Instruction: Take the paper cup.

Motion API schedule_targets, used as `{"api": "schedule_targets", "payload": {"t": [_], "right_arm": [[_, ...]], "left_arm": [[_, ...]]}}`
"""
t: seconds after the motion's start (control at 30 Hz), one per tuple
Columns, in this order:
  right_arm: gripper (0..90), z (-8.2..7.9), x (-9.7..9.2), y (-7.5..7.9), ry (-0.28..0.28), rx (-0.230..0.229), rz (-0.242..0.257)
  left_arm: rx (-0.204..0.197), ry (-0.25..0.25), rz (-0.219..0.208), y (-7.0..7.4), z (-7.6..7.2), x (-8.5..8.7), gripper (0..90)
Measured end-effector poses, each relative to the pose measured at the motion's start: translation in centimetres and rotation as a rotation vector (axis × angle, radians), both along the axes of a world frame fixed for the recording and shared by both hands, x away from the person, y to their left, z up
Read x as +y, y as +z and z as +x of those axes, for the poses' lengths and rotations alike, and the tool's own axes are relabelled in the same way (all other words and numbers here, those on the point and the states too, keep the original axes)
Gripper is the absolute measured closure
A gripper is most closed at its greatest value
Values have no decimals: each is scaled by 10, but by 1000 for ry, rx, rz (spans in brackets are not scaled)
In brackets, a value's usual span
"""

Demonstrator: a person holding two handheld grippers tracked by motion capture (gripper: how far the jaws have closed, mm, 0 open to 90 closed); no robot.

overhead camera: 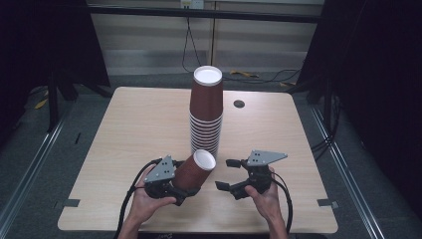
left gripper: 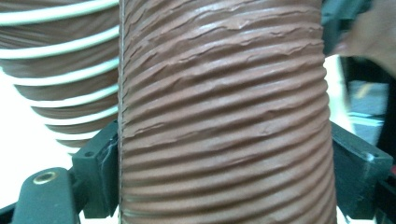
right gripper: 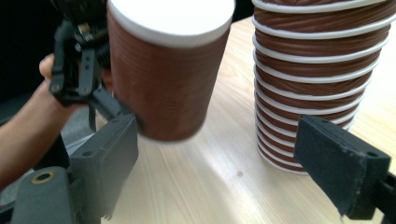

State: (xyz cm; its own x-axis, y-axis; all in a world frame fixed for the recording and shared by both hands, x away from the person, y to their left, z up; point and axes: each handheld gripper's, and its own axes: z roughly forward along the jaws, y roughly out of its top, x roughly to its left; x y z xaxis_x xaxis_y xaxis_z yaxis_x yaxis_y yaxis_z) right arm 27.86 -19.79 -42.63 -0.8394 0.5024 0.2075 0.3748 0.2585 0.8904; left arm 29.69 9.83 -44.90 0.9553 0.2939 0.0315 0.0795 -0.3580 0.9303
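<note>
No readable print on the single brown cup point(overhead camera: 195, 171), clamped in the left gripper point(overhead camera: 185, 191) and tilted toward one o'clock, just at six o'clock of the cup stack point(overhead camera: 205, 112). Right gripper point(overhead camera: 226, 174) spread wide, grasping nothing. Up close from the left gripper view: ribbed, creased cup wall point(left gripper: 224, 116). From the right gripper view: white cup base point(right gripper: 173, 16).

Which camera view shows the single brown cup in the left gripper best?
The right gripper view: the whole cup shows, white end included, gripped by the left gripper. The high view shows it small. The left gripper view shows its ribbed wall close up.
</note>
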Motion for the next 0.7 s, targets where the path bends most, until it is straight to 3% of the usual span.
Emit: {"api": "schedule_targets", "payload": {"t": [0.1,0.2,0.4,0.53,0.7], "right_arm": [[136,1,-1,2,14,-1,-9],[136,1,-3,3,21,-6,-17],[142,0,-4,4,35,-12,-66],[155,1,-2,5,55,-6,-92],[155,3,1,3,54,1,-126]], "left_arm": [[3,-13,-6,3,2,-1,145],[-14,-42,47,6,4,-5,146],[-13,-74,86,6,5,-8,147],[-14,-93,150,7,8,-12,147],[-11,-89,170,10,7,-14,146]]}}
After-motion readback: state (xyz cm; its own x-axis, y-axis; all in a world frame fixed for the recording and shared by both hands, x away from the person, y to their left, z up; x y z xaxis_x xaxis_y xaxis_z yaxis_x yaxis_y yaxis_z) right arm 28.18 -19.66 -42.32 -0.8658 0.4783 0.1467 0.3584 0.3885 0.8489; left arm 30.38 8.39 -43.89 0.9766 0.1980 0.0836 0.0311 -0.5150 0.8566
